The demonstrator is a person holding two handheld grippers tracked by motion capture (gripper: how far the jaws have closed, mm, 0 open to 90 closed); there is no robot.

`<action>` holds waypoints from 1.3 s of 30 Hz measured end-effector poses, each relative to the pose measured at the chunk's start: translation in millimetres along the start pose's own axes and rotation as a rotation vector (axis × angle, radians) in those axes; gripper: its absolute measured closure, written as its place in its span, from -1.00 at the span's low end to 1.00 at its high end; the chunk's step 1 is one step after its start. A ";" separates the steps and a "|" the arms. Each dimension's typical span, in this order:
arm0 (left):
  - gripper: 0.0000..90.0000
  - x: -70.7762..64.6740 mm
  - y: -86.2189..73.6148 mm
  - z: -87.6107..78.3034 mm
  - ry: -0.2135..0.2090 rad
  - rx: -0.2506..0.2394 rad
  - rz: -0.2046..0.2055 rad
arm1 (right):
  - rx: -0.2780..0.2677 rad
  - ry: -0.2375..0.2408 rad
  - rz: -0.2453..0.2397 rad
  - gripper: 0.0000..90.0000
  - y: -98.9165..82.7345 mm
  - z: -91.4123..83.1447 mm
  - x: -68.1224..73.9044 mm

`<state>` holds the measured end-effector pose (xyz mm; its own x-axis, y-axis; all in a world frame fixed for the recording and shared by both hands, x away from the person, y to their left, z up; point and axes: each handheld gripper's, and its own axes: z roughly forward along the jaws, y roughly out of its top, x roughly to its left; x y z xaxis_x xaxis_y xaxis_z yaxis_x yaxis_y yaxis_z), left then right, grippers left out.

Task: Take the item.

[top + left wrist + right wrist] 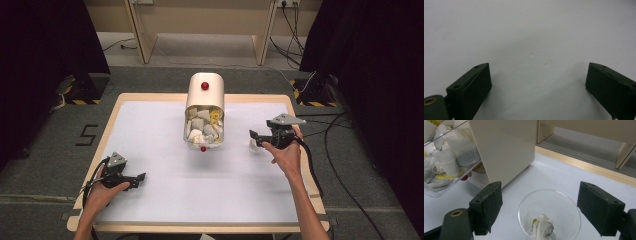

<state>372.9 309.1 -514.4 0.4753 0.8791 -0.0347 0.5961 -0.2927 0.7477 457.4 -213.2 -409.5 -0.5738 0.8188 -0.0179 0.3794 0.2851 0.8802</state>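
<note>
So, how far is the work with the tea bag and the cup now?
Done: one tea bag lies in the cup. In hand: nothing; the right tool is open above the cup, the left tool open over bare table. Left: perhaps more bags from the dispenser, whose drawer stands open.

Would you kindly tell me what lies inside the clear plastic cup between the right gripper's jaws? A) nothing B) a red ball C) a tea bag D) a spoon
C: the right gripper view shows a crumpled white tea bag at the bottom of the clear cup.
</note>
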 end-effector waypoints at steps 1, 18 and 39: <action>-0.87 0.0 0.0 0.0 0.000 0.000 0.000 | 0.000 0.000 0.000 -0.54 0.0 0.0 0.0; -0.87 0.0 0.0 0.0 0.000 0.000 0.000 | 0.034 0.018 -0.069 -0.59 -5.9 -2.7 17.3; -0.88 0.0 0.0 0.0 0.000 0.000 0.000 | 0.044 0.029 -0.082 -0.58 -25.1 -10.4 21.6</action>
<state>373.0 309.1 -514.4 0.4754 0.8791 -0.0347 0.5960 -0.2927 0.7477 427.9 -207.8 -427.0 -0.6245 0.7775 -0.0744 0.3620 0.3726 0.8545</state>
